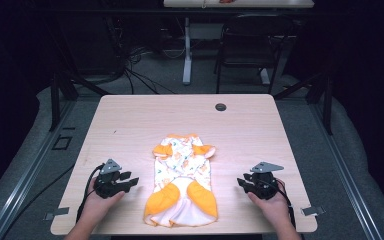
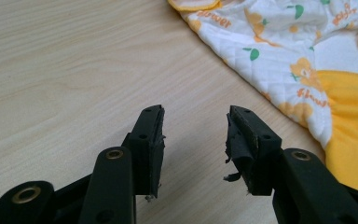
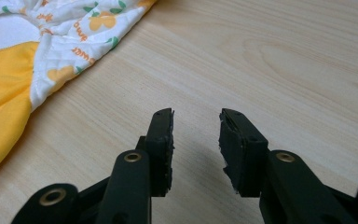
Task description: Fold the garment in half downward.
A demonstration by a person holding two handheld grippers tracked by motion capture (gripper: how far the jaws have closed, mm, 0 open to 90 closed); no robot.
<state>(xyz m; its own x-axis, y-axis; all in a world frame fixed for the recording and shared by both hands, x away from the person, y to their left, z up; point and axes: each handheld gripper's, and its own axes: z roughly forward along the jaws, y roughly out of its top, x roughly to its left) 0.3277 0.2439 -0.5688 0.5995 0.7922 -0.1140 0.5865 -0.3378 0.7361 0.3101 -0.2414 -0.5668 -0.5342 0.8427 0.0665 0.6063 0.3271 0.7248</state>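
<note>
At the near edge of the desk (image 1: pixel 130 120), 2 hands come in from below, each holding a gripper low over the wood. The left gripper (image 1: pixel 131 181) sits near the front-left, pointing inward toward the middle; its fingers (image 2: pixel 151 135) are spread wide with nothing between them, only bare woodgrain showing in the gap in the left gripper view. The right gripper (image 1: pixel 241 183) mirrors it at the front-right, and its fingers (image 3: pixel 161 140) are likewise spread apart and empty, hovering over bare desk in the right gripper view.

Between the 2 grippers, apart from both, lies a small baby garment (image 1: pixel 182 172). It is spread flat near the middle of the desk, toward the front. Its nearer end has 2 plain orange patches over a white lining, and that end reaches close to the front edge. Its farther part is white quilted fabric printed with orange shapes and small green leaves, with orange-trimmed cuffs sticking out to either side. In the left gripper view the garment lies up and to the right of the fingers; in the right gripper view it lies up and to the left.

Farther back, a small dark round grommet (image 1: pixel 220 107) is set in the desk near its far edge. Beyond the desk stands a dark chair (image 1: pixel 247 45) on a grey floor.
</note>
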